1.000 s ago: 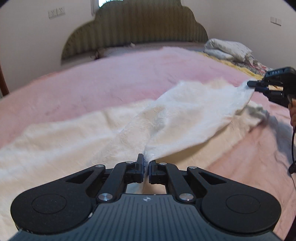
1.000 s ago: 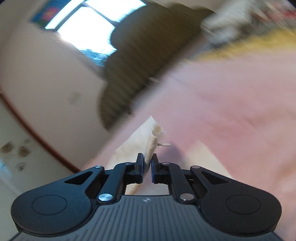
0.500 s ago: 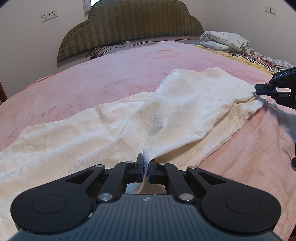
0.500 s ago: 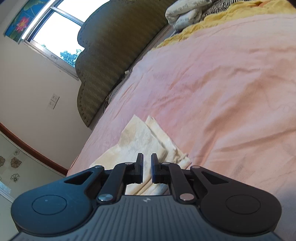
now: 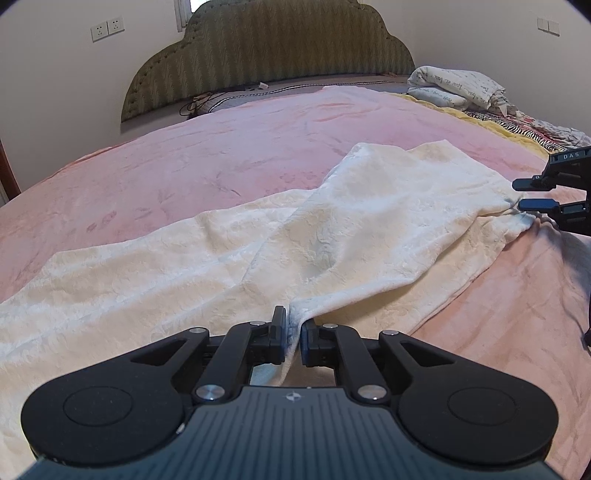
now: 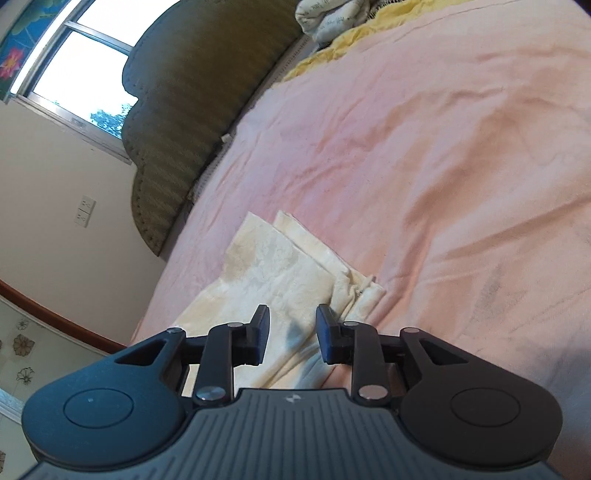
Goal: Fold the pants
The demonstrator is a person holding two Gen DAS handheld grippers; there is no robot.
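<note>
Cream pants [image 5: 303, 236] spread flat on pink bedspread [image 5: 207, 162], long run of fabric trailing off to the left, one part doubled over on top and angling toward far right. Same pants [image 6: 280, 273] in right wrist view: layered cream edges lying on the pink cover, just ahead of the fingers.

Left gripper [image 5: 293, 334] low at near edge of the pants, jaws just been opening, now a narrow gap. Bunched fold of fabric still sitting up in that gap, against the left pad; right pad looks clear of it. Reads as released, not clenched.

Right gripper [image 6: 291, 332] also just been opening, jaws clearly parted, pads apart from the cloth, fabric lying flat underneath and between them, nothing pinched. Same right gripper [image 5: 532, 194] visible at right edge of left wrist view, two black fingers stacked with a gap, tips right at the far-right corner of the pants.

Green padded headboard [image 5: 266, 48] at far end. Rumpled white bedding [image 5: 458, 86] at far right on yellow blanket [image 5: 487, 123]. Wall sockets [image 5: 107, 27] far left. Window [image 6: 70, 70] upper left in right wrist view.
</note>
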